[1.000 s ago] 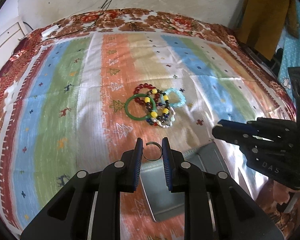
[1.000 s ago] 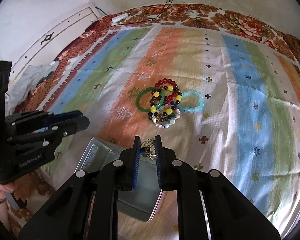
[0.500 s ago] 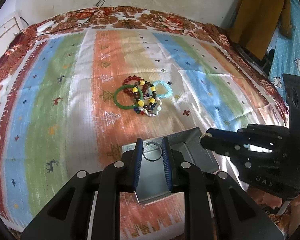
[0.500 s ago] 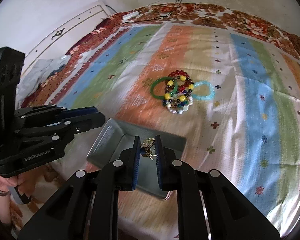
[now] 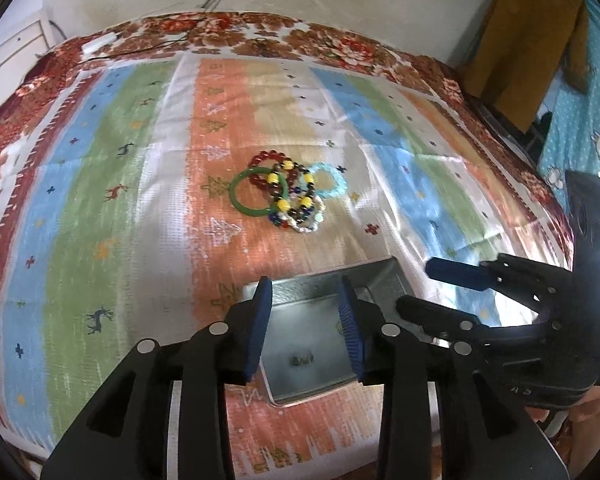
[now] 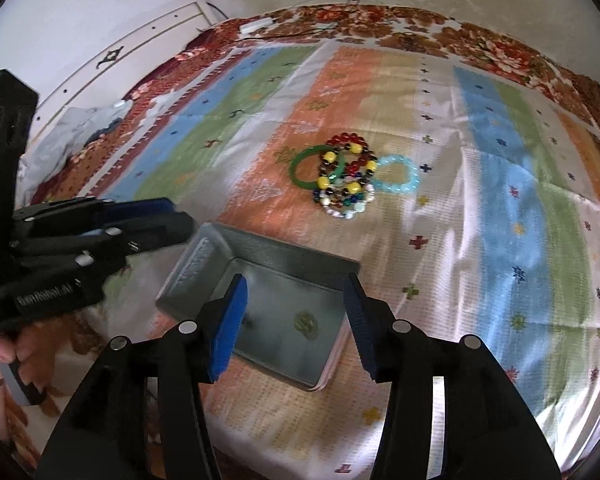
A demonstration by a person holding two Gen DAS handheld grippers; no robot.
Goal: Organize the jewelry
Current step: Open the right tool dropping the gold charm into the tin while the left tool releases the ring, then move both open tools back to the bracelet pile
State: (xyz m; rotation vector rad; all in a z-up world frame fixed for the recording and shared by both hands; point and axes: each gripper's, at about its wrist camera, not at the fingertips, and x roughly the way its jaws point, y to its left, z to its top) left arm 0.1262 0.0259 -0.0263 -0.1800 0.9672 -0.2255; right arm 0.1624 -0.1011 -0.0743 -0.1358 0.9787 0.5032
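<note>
Grey metal fills the space under both grippers: the tin tray (image 5: 319,280) lies on the striped blanket (image 5: 120,200), directly below the fingertips. Half a second ago each gripper was pinched on a small piece; now the left gripper (image 5: 304,320) is spread wide with nothing between its jaws, and a small dark item (image 5: 302,359) is seen on the tray floor below it. To its right, the right gripper (image 6: 296,316) is likewise spread wide and empty, and the gold ornament (image 6: 305,325) it carried lies in the tray between its fingers. Both pieces can thus be judged delivered. Ahead of the tips, well beyond the tray, the cluster of beaded bracelets (image 5: 288,196) with the green bangle (image 5: 256,192) remains to be collected.
</note>
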